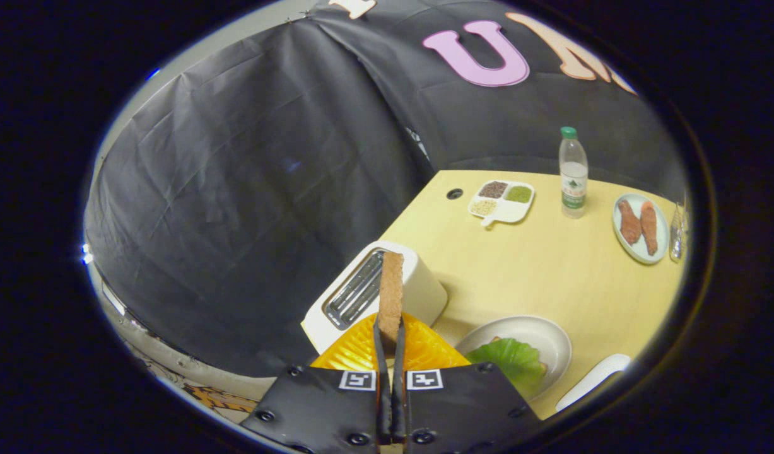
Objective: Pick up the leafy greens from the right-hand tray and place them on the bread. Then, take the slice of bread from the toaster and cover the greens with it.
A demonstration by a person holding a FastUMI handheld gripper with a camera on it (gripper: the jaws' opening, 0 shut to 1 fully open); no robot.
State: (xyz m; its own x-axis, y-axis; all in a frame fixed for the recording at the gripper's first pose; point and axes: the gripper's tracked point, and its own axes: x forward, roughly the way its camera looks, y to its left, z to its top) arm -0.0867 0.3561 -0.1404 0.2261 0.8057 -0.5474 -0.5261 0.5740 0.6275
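My gripper [390, 334] is shut on a brown slice of bread [391, 293], held edge-on and upright between the fingers. It hangs above the white toaster [418, 287], whose slots lie empty just beyond the fingers. To the right of the fingers a white plate [541, 337] holds the leafy greens [510, 359] lying on a slice of bread, of which only a small edge peeks out. An orange tray [418, 353] lies directly under the fingers.
On the pale wooden table [538, 271] stand a water bottle [573, 173], a white divided dish of grains [501, 200], and a pale plate with two sausages [640, 227]. A white tray edge [592, 381] lies beside the greens plate. A round cable hole [454, 193] sits near the table's far corner.
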